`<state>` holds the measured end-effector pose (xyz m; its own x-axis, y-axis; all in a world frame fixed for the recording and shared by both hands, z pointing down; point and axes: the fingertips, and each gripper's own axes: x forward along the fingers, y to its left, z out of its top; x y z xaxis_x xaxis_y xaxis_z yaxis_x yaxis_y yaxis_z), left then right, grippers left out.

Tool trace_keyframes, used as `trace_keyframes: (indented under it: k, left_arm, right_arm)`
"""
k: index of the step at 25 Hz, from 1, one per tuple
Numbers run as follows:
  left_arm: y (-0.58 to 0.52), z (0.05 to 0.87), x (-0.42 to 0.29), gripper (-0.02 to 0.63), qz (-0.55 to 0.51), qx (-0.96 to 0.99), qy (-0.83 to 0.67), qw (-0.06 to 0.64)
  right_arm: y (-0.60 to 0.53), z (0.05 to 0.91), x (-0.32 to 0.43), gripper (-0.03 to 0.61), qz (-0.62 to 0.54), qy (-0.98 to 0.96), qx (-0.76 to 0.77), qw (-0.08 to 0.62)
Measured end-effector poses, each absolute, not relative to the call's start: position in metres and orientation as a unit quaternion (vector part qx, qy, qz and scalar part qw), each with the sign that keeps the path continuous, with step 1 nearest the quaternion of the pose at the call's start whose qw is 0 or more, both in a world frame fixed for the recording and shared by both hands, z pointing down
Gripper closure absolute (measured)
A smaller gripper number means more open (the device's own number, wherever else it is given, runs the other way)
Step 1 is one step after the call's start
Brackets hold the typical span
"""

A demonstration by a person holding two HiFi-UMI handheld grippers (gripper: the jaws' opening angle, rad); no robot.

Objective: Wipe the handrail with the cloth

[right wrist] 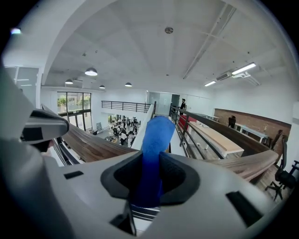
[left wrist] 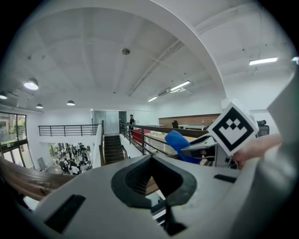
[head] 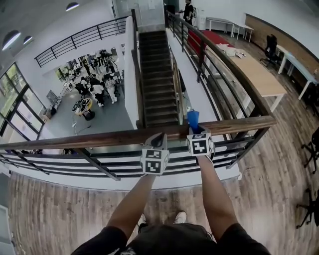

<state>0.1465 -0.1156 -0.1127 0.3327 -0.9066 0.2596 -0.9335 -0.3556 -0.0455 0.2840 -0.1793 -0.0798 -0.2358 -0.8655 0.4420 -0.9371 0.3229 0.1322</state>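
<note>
Cloth (head: 193,120) status: blue, rolled into a narrow strip and held by the right gripper (head: 194,130), jaws clamped on its near end. Right gripper view confirms it: the cloth (right wrist: 156,135) fills the gap between the right gripper (right wrist: 151,161) pads.

Nearest me are the wood-plank floor (head: 60,209), my shoes (head: 177,217) and both forearms reaching forward. Left gripper (head: 158,141) sits just beside the right one, on its left, at the handrail (head: 99,138). In its own view the left gripper (left wrist: 150,164) jaws are closed with nothing between them. Handrail (left wrist: 18,179) wood shows to its left. The right gripper's marker cube (left wrist: 232,127) and the cloth (left wrist: 179,144) show to its right.

Handrail is dark wood, long axis left-right across my front, with black bars (head: 99,167) under it. It corners on my right and runs away from me along the balcony edge. The cloth's long axis is crosswise to the front run. It points straight away from me, free end out past the rail over the drop. I can't tell whether it touches the wood.

In the way along the rail: the left gripper on one side, the corner (head: 269,119) on the other.

Beyond the rail is a staircase (head: 157,79) straight ahead, with a group of people (head: 94,84) on the lower floor to its left and a far railing (head: 79,37). Right of the stairs on my level are a long wooden desk (head: 259,74), office chairs (head: 309,149) and a person (head: 188,11) at the far end.
</note>
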Motion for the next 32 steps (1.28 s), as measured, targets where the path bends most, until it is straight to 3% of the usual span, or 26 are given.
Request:
trace_keyframes:
  k: [26,32]
  left_arm:
    - [-0.163,-0.106,0.425,0.61,0.142,0.895,-0.421,0.049]
    - [-0.152,-0.101,0.475,0.609,0.139,0.913,-0.374,0.086]
  right_arm:
    - [-0.239,-0.084,0.632,0.476,0.122,-0.672,0.7,0.209]
    - [-0.256,-0.083,0.713,0.476,0.148,-0.646,0.718,0.213]
